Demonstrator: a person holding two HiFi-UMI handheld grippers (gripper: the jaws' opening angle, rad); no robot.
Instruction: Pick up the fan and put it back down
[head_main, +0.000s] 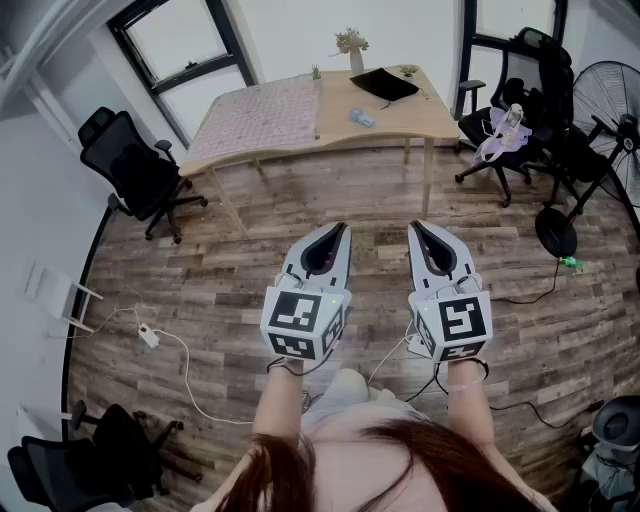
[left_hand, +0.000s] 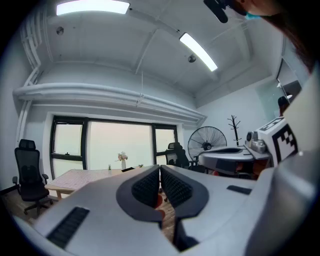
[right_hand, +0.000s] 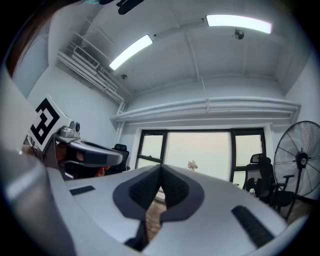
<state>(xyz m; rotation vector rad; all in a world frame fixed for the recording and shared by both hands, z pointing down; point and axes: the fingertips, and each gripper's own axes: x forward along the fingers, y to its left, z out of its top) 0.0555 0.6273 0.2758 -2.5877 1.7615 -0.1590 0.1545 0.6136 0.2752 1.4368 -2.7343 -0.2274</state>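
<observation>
While the pedestal fan (head_main: 612, 118) stands upright on its round base at the far right edge of the head view, partly cut off by the frame, neither gripper is anywhere near it, so the pick-up looks not yet begun. A black office chair (head_main: 522, 110) with a pale bag on its seat sits just to the fan's left, and beyond that a wooden table (head_main: 400, 118) fills the upper middle of the frame. The left gripper (head_main: 336, 231) and right gripper (head_main: 417, 229) are held side by side at lower centre, pointing level over bare plank floor (head_main: 220, 290). This reads as a carrying or ready pose, not a reach. In each gripper view the ribbed pads (left_hand: 149, 187) meet at the tips with nothing between them: both pairs of jaws are closed and empty.
</observation>
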